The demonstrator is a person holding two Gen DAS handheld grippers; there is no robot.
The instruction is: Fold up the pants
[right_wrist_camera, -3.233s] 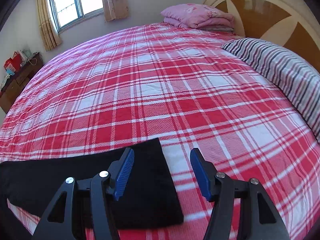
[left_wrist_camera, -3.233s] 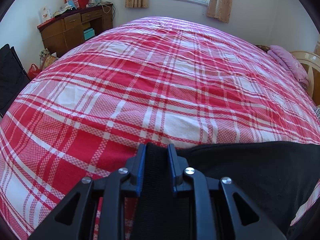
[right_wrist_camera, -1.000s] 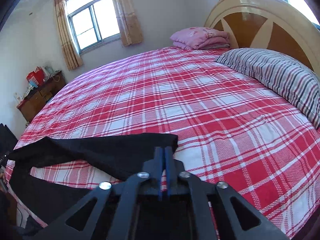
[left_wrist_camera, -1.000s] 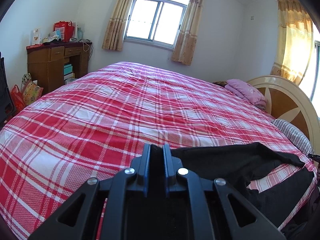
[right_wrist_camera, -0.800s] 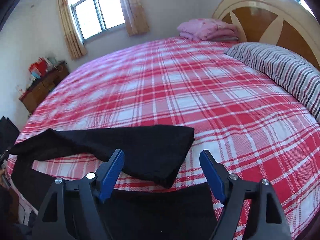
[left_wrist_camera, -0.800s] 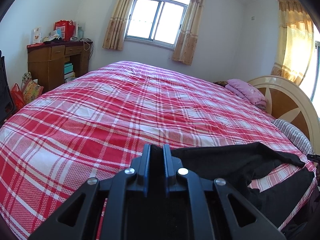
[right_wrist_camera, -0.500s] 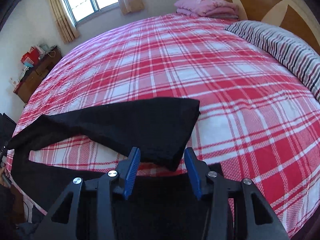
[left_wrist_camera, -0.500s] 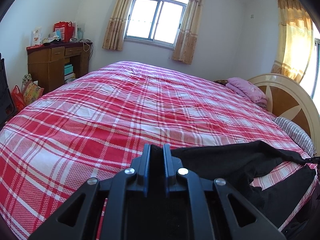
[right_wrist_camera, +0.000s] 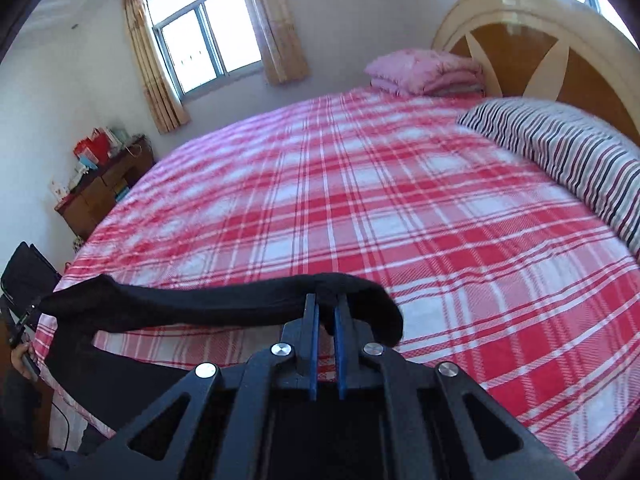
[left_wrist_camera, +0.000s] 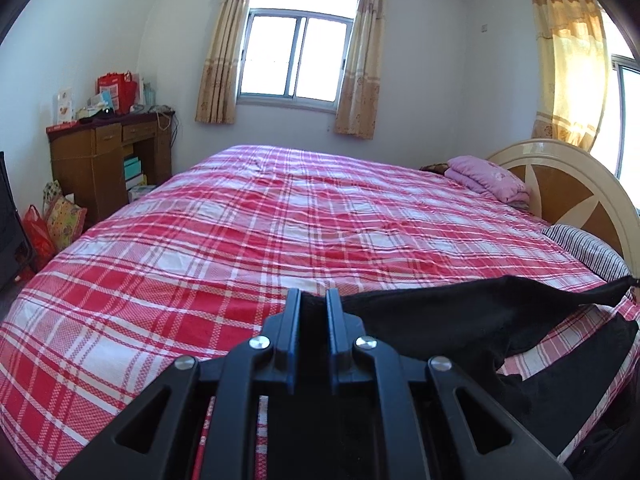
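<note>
The black pants (left_wrist_camera: 452, 320) hang stretched between my two grippers above the near edge of the red plaid bed (left_wrist_camera: 280, 232). My left gripper (left_wrist_camera: 313, 300) is shut on one end of the pants. My right gripper (right_wrist_camera: 326, 308) is shut on the other end (right_wrist_camera: 360, 296), which droops over its fingers. The cloth (right_wrist_camera: 180, 304) runs left in a lifted band toward the other gripper, and a lower part (right_wrist_camera: 104, 380) hangs off the bed edge.
A striped pillow (right_wrist_camera: 568, 152) and a folded pink blanket (right_wrist_camera: 424, 70) lie by the curved headboard (right_wrist_camera: 540, 40). A wooden desk (left_wrist_camera: 104, 164) with clutter stands left of the bed, bags on the floor beside it. A window (left_wrist_camera: 296, 60) is in the far wall.
My right gripper opened, dropped toward the pants' edge, then closed on it and lifted it off the bed. My left gripper stayed shut on its end and barely moved.
</note>
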